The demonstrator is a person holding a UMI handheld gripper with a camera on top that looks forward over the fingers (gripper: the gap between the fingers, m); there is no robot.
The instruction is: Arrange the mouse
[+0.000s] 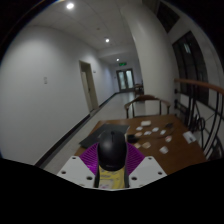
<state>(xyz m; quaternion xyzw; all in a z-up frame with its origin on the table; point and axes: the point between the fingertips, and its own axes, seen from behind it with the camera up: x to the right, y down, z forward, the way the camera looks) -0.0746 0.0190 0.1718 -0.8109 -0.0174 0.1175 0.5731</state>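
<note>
Item: mouse (111, 149), black, rounded, w/ a yellowish part visible at its lower end; sits between the two fingers of the gripper (111, 160), purple pads (92, 157) showing close on either side of it. Gripper appears clenched on the mouse, both pads against its flanks, mouse raised above the tabletop. Surface: wooden table (165, 150), brown, ahead & to the right of the fingers. On it: several small white cards or paper slips (150, 131), scattered, apart from one another; what's printed on them can't be read. Beyond the table: curved chair back (147, 103), metal-framed. Setting: long corridor w/ white walls, a door (88, 86) along the left wall, recessed ceiling lights (69, 6), green exit sign (124, 62) at the far end.
</note>
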